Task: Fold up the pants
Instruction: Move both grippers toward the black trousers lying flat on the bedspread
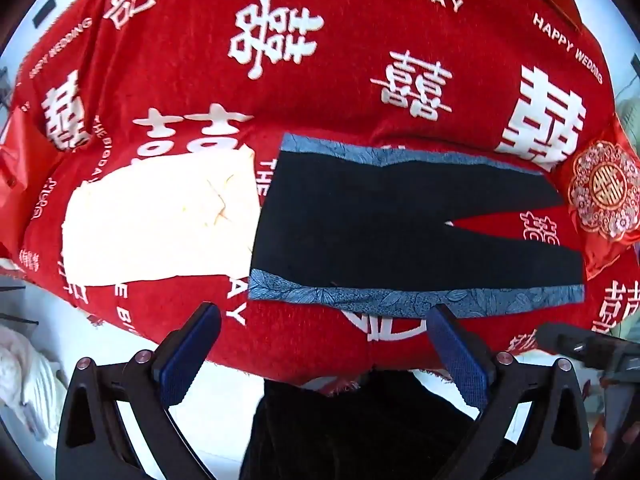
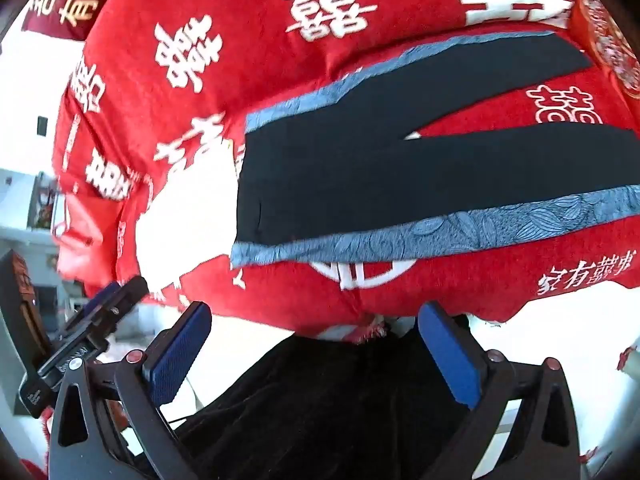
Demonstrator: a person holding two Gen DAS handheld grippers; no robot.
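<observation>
Two views, left wrist first: the left gripper hangs with jaws spread wide and empty, just short of the pants, which lie flat on the red blanket, legs parted; a pale folded cloth lies beside the waist end. Right wrist view: the right gripper is likewise spread and empty, near the pants. Risk: pads pinching blanket together with hem would drag both, spoiling the fold

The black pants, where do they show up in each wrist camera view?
Left wrist: pants lie flat at centre-right, legs running right.
Right wrist: pants fill centre to right edge, legs running right.
Shared landmark: the white cloth just left of the waistband.
</observation>
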